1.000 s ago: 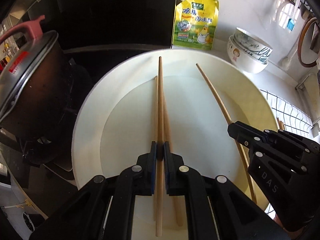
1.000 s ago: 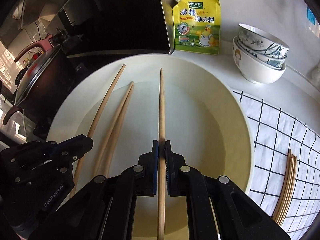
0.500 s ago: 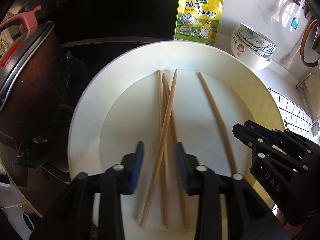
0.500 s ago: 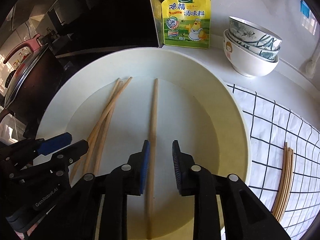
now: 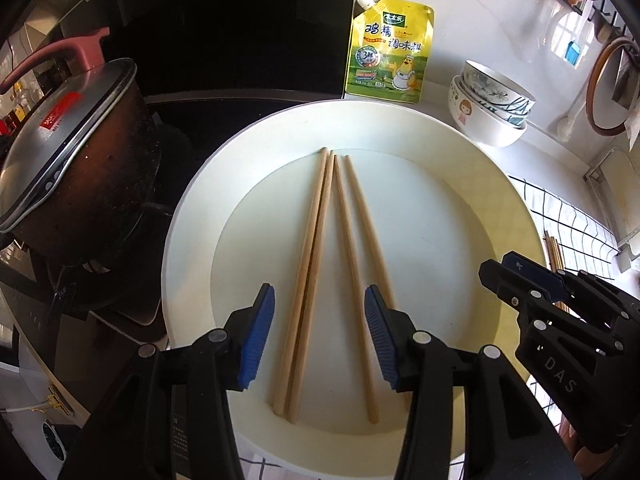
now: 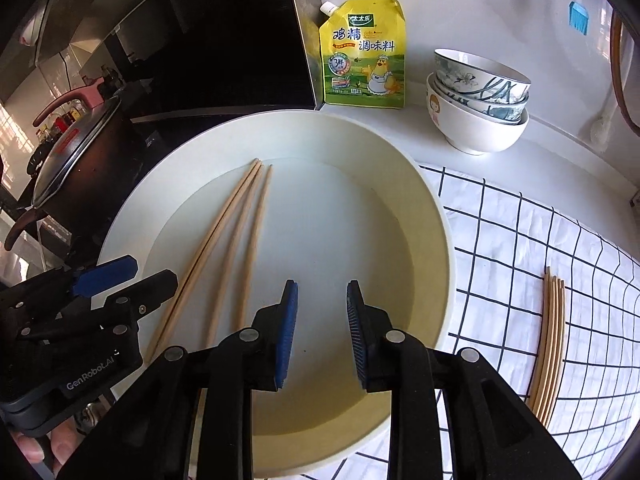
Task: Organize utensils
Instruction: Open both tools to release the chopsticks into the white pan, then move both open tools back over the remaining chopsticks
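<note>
Several wooden chopsticks (image 5: 320,240) lie loose in a large white basin (image 5: 192,216), fanned out from their far tips. They also show in the right wrist view (image 6: 236,232), in the left half of the basin (image 6: 424,184). My left gripper (image 5: 318,334) is open and empty, held above the near ends of the chopsticks. My right gripper (image 6: 320,328) is open and empty over the bare middle of the basin, to the right of the chopsticks. A second bundle of chopsticks (image 6: 550,340) lies on the checked cloth (image 6: 520,248).
A dark lidded pot (image 5: 68,160) with a pink handle stands on the stove at left. A yellow seasoning pouch (image 6: 362,54) leans on the back wall. Stacked bowls (image 6: 478,100) stand at the back right.
Both grippers held a chopstick one second ago. Both have opened and let go. The chopsticks now lie in the basin, and both grippers have drawn back and up.
</note>
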